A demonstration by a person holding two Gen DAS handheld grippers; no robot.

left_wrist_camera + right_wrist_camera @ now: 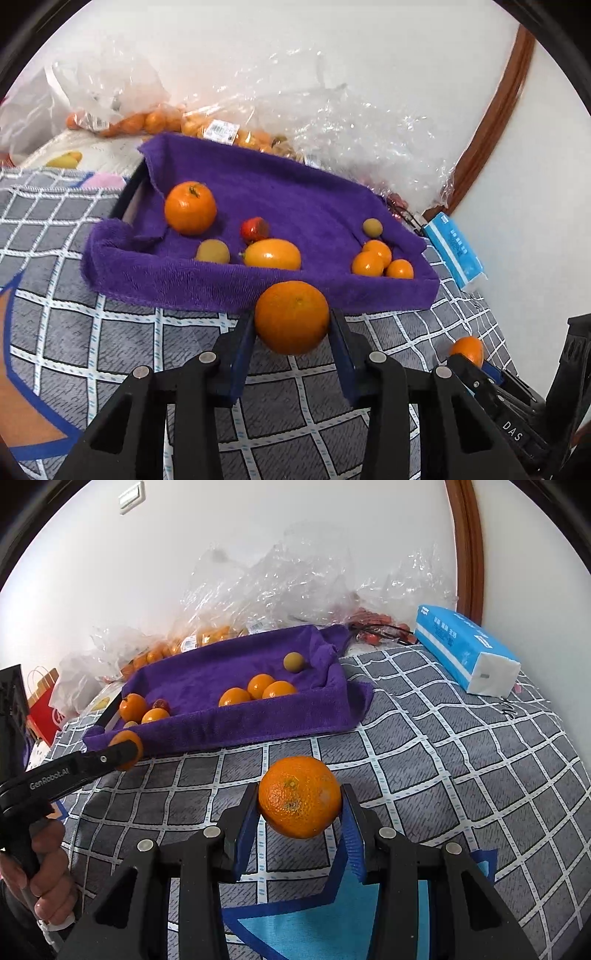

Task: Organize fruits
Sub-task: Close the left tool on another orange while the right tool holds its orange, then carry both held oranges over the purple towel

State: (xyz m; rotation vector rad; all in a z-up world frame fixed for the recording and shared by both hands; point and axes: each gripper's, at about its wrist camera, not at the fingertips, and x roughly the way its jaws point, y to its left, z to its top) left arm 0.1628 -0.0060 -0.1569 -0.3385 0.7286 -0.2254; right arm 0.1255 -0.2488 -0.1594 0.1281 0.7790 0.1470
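My left gripper (292, 319) is shut on a round orange (291, 310), held just in front of the near rim of the purple-towel-lined tray (166, 284). In the tray lie a big orange (190, 207), a small red fruit (255, 229), an oval yellow-orange fruit (272, 254), two greenish-brown round fruits (212, 251) and three small oranges (376, 258). My right gripper (300, 793) is shut on another orange (300, 801) above the checked cloth, short of the tray (295, 720). In the right wrist view the left gripper (125, 751) shows at the tray's left corner.
Clear plastic bags (332, 122) with more small oranges (147, 122) lie behind the tray against the white wall. A blue tissue pack (465, 650) lies to the right and a red paper bag (42, 709) to the left. A grey checked cloth (443, 757) covers the surface.
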